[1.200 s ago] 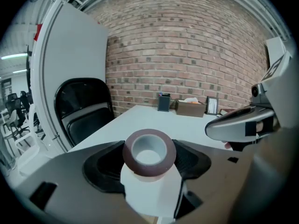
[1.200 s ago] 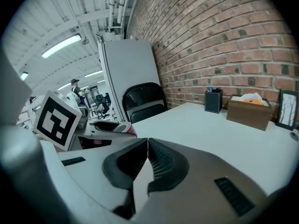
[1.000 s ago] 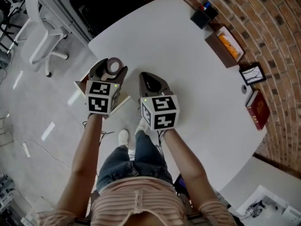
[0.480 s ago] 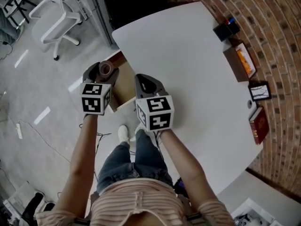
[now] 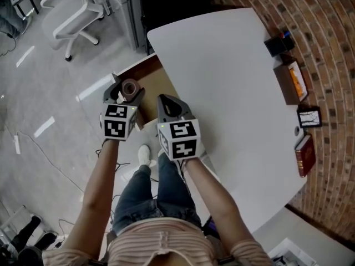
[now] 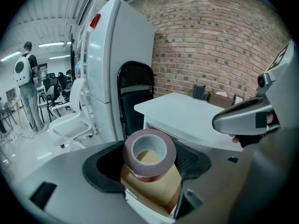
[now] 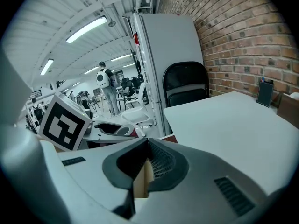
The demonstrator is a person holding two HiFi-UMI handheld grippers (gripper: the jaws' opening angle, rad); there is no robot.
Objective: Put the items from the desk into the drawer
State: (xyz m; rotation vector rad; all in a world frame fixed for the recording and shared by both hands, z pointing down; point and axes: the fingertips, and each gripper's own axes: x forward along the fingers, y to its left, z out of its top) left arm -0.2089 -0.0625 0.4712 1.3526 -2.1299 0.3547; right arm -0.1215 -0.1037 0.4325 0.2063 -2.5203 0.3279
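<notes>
The left tool (image 5: pixel 125 88) pinches the tape roll (image 6: pixel 149 154) across its outer wall, above the open drawer (image 5: pixel 161 85) at the desk (image 5: pixel 233 76) edge. The right tool (image 7: pixel 147 143) is pressed together, empty. Judged light, rigid and smooth-sided: hold it across the diameter.

The tape roll (image 6: pixel 140 170) is reddish-brown with a pale grey core. The drawer (image 5: pixel 162 81) is tan inside. The desk (image 5: pixel 233 76) is plain white. The left tongs (image 5: pixel 128 88) and the right tongs (image 5: pixel 168 100) are grey, and their cubes carry black-and-white squares. The brick wall (image 5: pixel 330 60) is red-brown.
</notes>
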